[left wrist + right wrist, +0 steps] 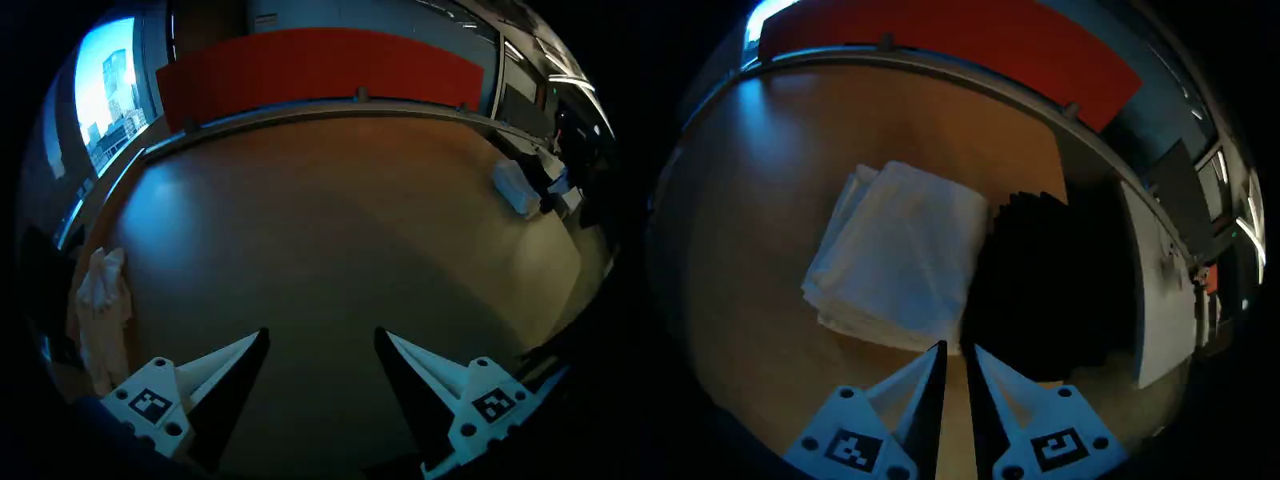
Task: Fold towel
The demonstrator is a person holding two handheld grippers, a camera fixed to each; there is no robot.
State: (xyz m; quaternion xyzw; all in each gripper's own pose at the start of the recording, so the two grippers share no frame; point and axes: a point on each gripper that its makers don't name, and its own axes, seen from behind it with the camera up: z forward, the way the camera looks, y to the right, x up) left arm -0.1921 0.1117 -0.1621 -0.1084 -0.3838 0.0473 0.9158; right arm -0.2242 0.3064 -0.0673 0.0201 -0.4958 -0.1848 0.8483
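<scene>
I am holding my left gripper (320, 332) over the bare wooden desk (320, 240) with its fingers spread wide and gripping nothing, while a crumpled pale cloth (100, 312) is lying at the desk's left edge. My right gripper (960, 346) is hovering with its fingers drawn narrow, almost together and empty, at the near edge of the folded white towel (900, 256), which is lying flat on the desk

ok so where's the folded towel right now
In the right gripper view the folded towel lies on the wooden table, left of centre, just beyond the right gripper, with a dark shape on its right.
</scene>
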